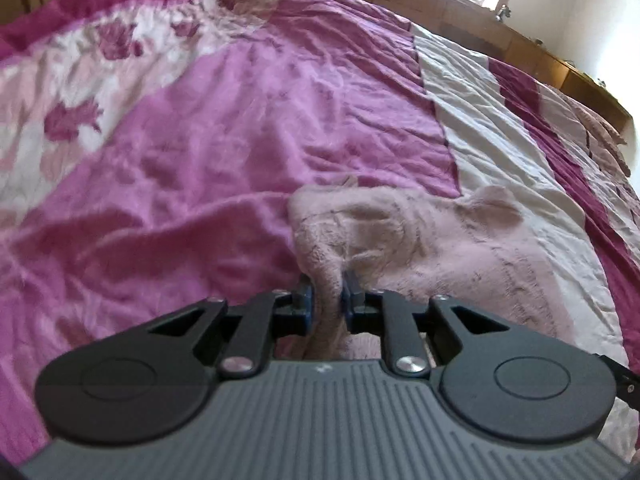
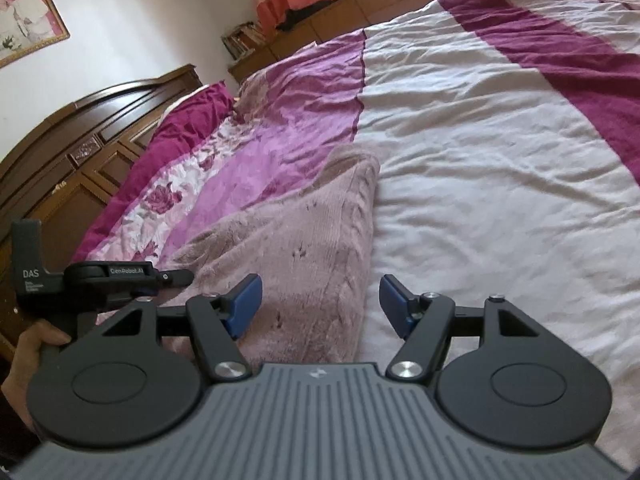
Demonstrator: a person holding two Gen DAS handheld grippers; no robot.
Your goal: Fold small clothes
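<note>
While our left gripper [image 1: 329,294] has its fingers clamped on a bunched fold of the fuzzy pink garment [image 1: 420,240] lying on the bed [image 1: 200,140], our right gripper [image 2: 320,304] hangs over it, fingers apart and empty.

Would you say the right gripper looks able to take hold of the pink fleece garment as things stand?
Probably yes. The right gripper is open just above the garment, with nothing between them. The left gripper pinches another part, off to the side.
</note>
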